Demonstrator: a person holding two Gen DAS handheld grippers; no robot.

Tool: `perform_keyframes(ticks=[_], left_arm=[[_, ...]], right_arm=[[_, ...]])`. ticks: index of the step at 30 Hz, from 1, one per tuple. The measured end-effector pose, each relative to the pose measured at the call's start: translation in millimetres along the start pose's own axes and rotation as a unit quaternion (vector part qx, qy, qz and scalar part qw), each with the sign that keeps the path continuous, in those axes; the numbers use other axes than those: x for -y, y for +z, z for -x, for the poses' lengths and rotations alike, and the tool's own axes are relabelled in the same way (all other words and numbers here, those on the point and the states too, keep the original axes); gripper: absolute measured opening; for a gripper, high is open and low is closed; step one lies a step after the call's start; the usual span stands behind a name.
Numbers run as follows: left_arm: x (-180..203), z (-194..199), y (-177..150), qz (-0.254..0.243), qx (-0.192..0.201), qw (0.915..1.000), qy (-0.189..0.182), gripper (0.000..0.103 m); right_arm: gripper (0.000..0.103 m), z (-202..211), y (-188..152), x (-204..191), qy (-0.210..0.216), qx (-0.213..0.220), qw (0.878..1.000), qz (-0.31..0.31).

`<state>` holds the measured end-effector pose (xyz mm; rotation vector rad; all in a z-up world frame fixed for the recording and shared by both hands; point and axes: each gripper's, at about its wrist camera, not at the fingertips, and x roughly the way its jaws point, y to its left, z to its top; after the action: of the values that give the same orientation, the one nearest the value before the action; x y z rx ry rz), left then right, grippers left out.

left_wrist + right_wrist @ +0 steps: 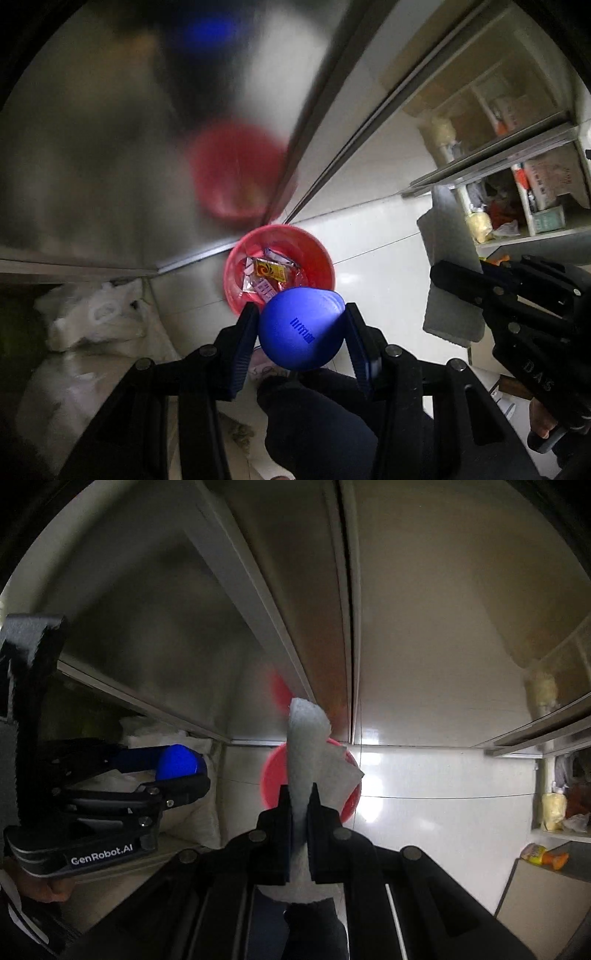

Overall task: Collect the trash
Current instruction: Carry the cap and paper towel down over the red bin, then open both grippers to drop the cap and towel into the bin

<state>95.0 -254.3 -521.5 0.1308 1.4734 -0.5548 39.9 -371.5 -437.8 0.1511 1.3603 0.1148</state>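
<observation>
Left gripper [301,326]: jaws pinching a round blue plastic cup-like object [299,328] by its sides. Directly beyond the jaw tips, on the white tiled floor [384,236]: red round plastic bin [317,254] holding printed wrappers [267,275]. Right gripper [299,794]: jaws pressed onto a flat grey-white sponge-like pad [304,738], standing up past the tips, with the bin behind it.
</observation>
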Motion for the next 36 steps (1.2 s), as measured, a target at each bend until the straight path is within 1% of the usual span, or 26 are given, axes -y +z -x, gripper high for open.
perform_keyframes(ticks=[3,4,5,7,12,16,20,22,24,25,26,27,30,32,33,35,36], left_arm=[[-10.0,-51.9,-6.1,-0.001,-0.001,0.9999,-0.011,0.044],[-12.9,-67.3,-8.4,0.000,-0.001,0.9999,-0.013,0.044],[-15.5,-83.2,-11.0,-0.001,-0.004,0.9999,-0.014,0.044],[-18.9,-105.0,-13.4,0.000,-0.009,0.9999,-0.013,0.044],[-28.0,-150.8,-16.6,0.006,-0.009,0.9998,-0.014,0.044],[-33.9,-166.1,-13.8,0.002,-0.008,0.9998,-0.020,0.044],[-38.4,-176.5,-14.1,-0.002,-0.012,0.9997,-0.021,0.044],[-38.0,-177.8,-13.9,-0.008,-0.011,0.9997,-0.019,0.044],[-35.4,-177.7,-14.8,-0.018,-0.009,0.9997,-0.016,0.048],[-35.1,-176.9,-15.4,-0.019,-0.007,0.9997,-0.014,0.056],[-34.9,-175.7,-15.7,-0.021,-0.004,0.9997,-0.013,0.060],[-35.2,-174.2,-16.4,-0.022,0.001,0.9997,-0.014,0.061],[-36.1,-174.2,-17.1,-0.029,-0.002,0.9994,-0.018,0.062],[-37.5,-173.5,-18.3,-0.028,-0.005,0.9995,-0.010,0.062],[-38.0,-170.8,-19.3,-0.024,-0.003,0.9997,-0.007,0.062],[-39.6,-161.3,-22.6,-0.019,0.009,0.9997,-0.014,0.062],[-39.6,-154.0,-23.6,-0.018,0.010,0.9996,-0.018,0.062]], right_arm=[[0.006,-47.3,-10.3,12.3,-0.002,0.004,1.000,0.007],[0.006,-68.9,-14.7,17.4,0.001,0.002,1.000,0.011],[0.006,-80.8,-16.6,18.7,0.002,0.000,1.000,0.012],[0.006,-112.6,-22.5,26.2,0.007,0.002,1.000,0.017],[0.006,-164.1,-30.2,35.4,0.008,-0.003,1.000,0.020],[0.006,-193.6,-32.5,32.6,0.008,-0.019,1.000,0.020],[0.006,-201.0,-39.2,40.0,0.008,-0.018,1.000,0.010],[0.007,-204.7,-40.7,41.7,0.008,-0.024,1.000,0.010],[0.007,-205.1,-42.5,43.7,0.004,-0.022,1.000,0.009],[0.007,-205.1,-44.0,43.8,0.004,-0.021,1.000,0.008],[0.007,-206.5,-47.3,44.0,0.002,-0.022,1.000,0.008],[0.008,-206.1,-49.2,43.5,0.003,-0.025,1.000,0.009],[0.018,-212.1,-48.7,38.6,0.012,-0.023,1.000,0.013],[0.037,-210.6,-49.1,38.7,0.009,-0.020,1.000,0.016],[0.039,-211.0,-49.0,39.2,0.008,-0.019,1.000,0.016],[0.050,-205.8,-48.9,38.8,-0.001,-0.018,1.000,0.014],[0.053,-202.4,-49.4,37.8,-0.005,-0.017,1.000,0.015]])
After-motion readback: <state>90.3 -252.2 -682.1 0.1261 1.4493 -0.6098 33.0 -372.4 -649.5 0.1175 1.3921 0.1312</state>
